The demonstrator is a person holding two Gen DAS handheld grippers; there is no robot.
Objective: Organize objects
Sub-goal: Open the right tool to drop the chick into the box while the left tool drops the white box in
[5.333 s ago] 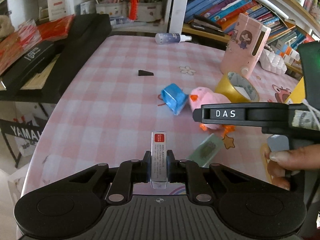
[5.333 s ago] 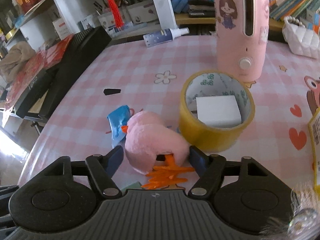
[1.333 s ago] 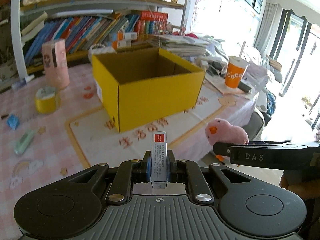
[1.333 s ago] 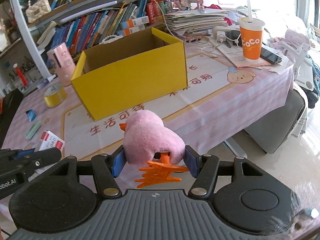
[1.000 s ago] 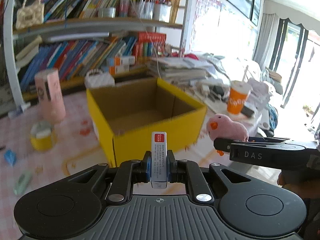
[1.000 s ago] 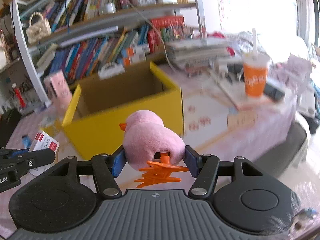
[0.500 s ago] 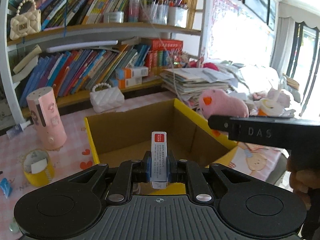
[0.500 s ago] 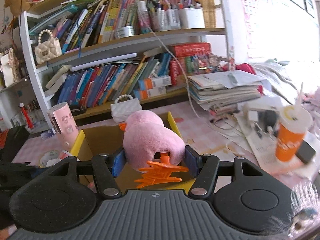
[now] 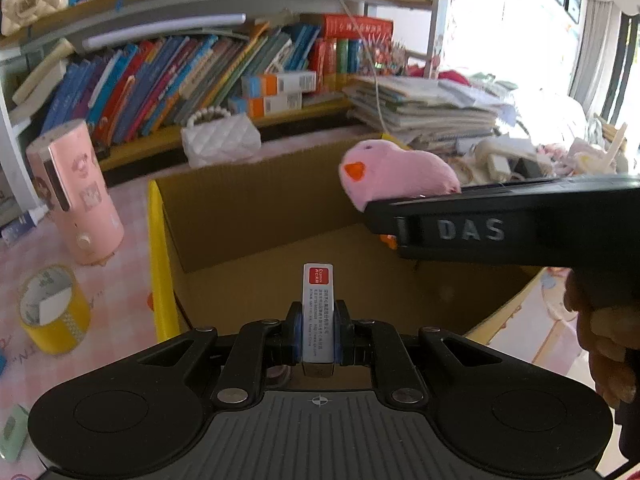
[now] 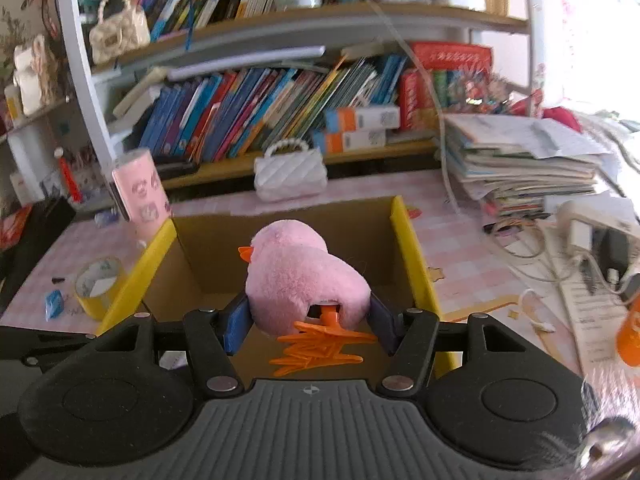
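Note:
My left gripper is shut on a small white box with a red label, held upright above the open yellow cardboard box. My right gripper is shut on a pink plush chick with orange feet, also above the yellow box. In the left wrist view the chick and the right gripper's black body show at the right, over the box's far right side. The box's brown inside looks bare.
On the pink checked tablecloth left of the box stand a pink cylinder and a yellow tape roll. A white quilted purse sits behind the box. Bookshelves fill the back. Stacked papers and cables lie at the right.
Both grippers have moved forward and over the yellow box, which now fills the lower middle of both views. Both still hold their objects.

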